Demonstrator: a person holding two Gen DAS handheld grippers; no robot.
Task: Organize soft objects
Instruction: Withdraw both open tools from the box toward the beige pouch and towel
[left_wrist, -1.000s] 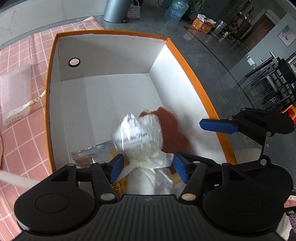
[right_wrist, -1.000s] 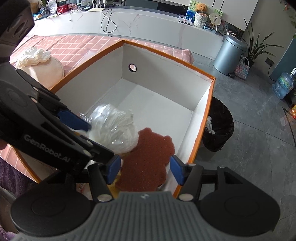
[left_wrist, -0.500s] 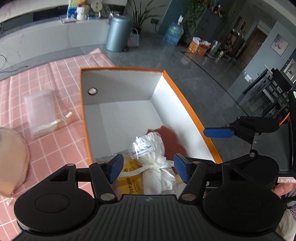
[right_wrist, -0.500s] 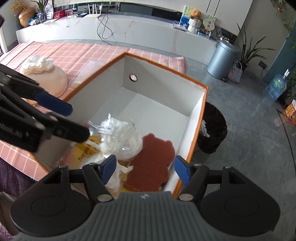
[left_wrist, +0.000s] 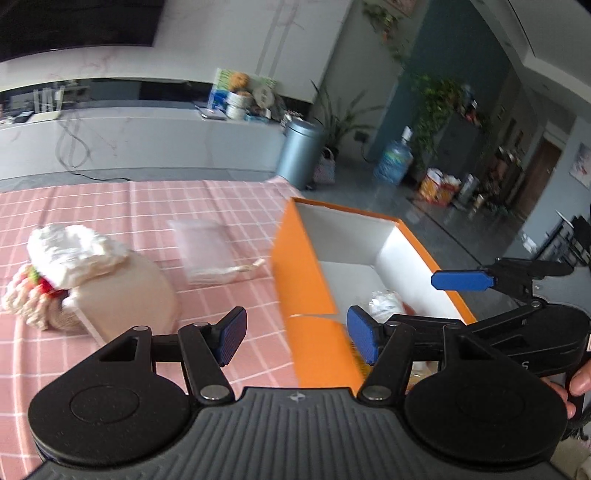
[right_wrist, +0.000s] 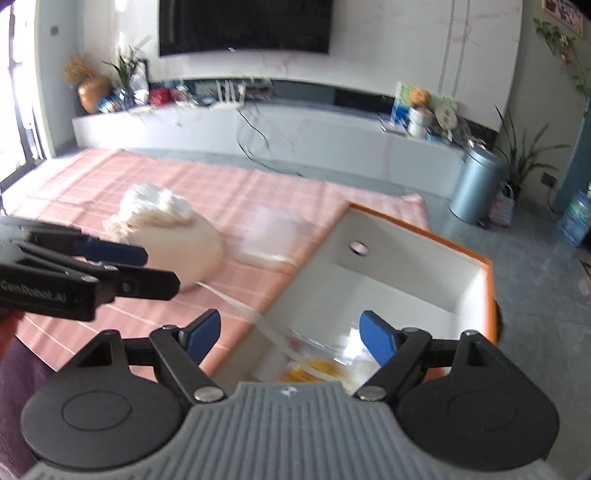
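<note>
An orange box with a white inside (left_wrist: 310, 280) (right_wrist: 417, 269) stands at the table's right end. A white plastic-wrapped bundle (left_wrist: 384, 301) and a yellow packet (right_wrist: 314, 367) lie inside it. On the pink checked cloth lies a cream round cushion (left_wrist: 125, 291) (right_wrist: 184, 247) with a white fluffy cloth (left_wrist: 70, 254) (right_wrist: 155, 205) on top and a knitted piece (left_wrist: 27, 299) beside it. My left gripper (left_wrist: 295, 334) is open and empty, raised before the box's near left corner. My right gripper (right_wrist: 290, 334) is open and empty above the box's near edge.
A clear plastic bag (left_wrist: 203, 251) (right_wrist: 269, 236) lies on the cloth between the cushion and the box. A grey bin (left_wrist: 301, 153) (right_wrist: 476, 184) stands on the floor beyond the table. The floor drops away right of the box.
Both grippers have lifted up and back out of the box and tilted toward the room. The left one let go of the white bundle, which stays in the box.
</note>
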